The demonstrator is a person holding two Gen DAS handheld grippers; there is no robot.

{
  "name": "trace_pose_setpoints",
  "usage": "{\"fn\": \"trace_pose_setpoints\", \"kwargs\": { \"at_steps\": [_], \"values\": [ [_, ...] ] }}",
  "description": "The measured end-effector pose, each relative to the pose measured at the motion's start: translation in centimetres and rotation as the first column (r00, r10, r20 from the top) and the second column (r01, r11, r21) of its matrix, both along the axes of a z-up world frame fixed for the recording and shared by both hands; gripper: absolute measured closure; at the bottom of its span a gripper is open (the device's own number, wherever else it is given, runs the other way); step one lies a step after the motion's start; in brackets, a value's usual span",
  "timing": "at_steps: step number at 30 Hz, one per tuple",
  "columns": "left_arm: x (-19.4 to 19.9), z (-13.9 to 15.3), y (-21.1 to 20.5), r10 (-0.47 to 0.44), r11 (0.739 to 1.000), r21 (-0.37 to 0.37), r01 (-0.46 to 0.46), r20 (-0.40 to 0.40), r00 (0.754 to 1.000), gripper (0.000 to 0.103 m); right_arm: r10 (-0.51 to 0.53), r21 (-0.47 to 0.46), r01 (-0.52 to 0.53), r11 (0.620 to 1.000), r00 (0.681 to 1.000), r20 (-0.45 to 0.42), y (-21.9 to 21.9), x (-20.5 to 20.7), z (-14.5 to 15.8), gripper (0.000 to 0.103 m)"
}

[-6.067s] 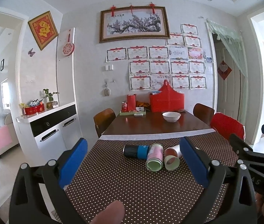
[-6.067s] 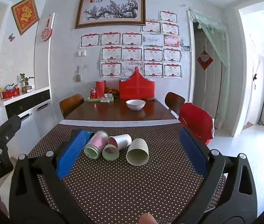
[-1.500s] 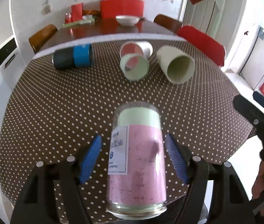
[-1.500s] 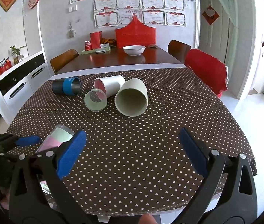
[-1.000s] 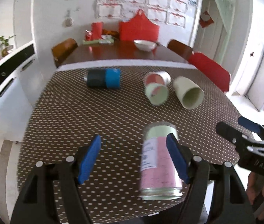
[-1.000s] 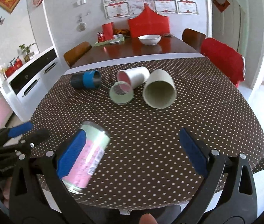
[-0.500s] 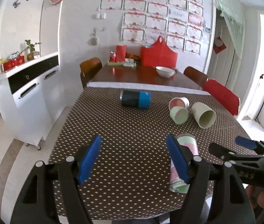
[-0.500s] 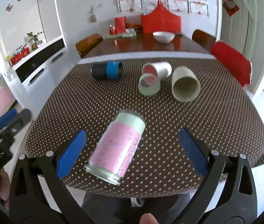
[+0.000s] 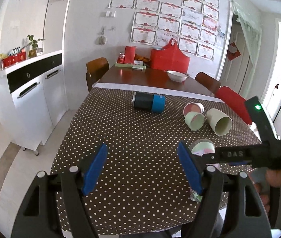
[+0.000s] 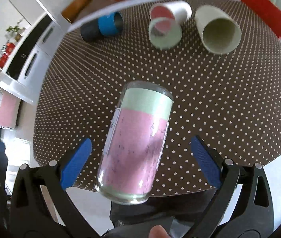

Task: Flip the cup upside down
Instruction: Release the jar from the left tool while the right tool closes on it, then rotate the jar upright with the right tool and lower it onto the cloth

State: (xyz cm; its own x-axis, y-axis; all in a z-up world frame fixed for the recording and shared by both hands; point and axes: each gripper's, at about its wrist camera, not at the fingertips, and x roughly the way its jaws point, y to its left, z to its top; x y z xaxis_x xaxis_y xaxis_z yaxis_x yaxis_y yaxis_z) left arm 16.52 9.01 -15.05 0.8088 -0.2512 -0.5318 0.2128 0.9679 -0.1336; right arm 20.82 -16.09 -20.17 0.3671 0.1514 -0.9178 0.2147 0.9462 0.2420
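A glass cup with a pink and green paper lining [image 10: 138, 144] stands near the front edge of the dotted brown tablecloth [image 10: 229, 99]. My right gripper [image 10: 140, 156] is open, its blue pads on either side of the cup and apart from it. In the left wrist view the cup [image 9: 203, 148] shows just right of my left gripper [image 9: 142, 168], partly hidden by its right finger and by the right gripper's body. My left gripper is open and empty over the cloth.
Further back on the cloth lie a black and blue cup [image 9: 149, 104], a pink-lined white cup [image 9: 193, 108], a green cup [image 9: 194, 121] and a cream cup [image 9: 218, 121], all on their sides. Behind are a white bowl [image 9: 177, 76], a red bag, chairs and a white cabinet [image 9: 33, 91] at the left.
My left gripper has drawn back and to the left, away from the standing cup. My right gripper has moved in and down over the cup, which now sits between its open fingers.
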Motion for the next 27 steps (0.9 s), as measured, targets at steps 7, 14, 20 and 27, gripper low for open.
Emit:
{"fn": "trace_pose_setpoints", "kwargs": {
  "at_steps": [7,14,20,27],
  "values": [
    [0.6,-0.7,0.3,-0.002,1.0,-0.001,0.002,-0.022,1.0,0.03,-0.027,0.038,0.031,0.999,0.993,-0.117,-0.4,2.4,-1.0,0.006],
    [0.4,-1.0,-1.1,-0.035,0.999,0.003,0.035,-0.038,0.999,0.03,-0.064,0.05,0.075,0.996,0.978,-0.197,-0.6,5.1,-2.8,0.015],
    [0.4,-1.1,-1.9,-0.049,0.999,0.016,0.05,-0.044,0.998,0.03,-0.05,0.099,0.07,0.993,0.982,-0.185,-0.8,7.2,-3.2,0.031],
    [0.2,-0.8,-2.4,-0.05,0.998,0.027,0.051,-0.04,0.998,0.03,-0.033,0.148,0.028,0.989,0.999,0.028,-2.8,5.0,-0.5,0.031]
  ]
}}
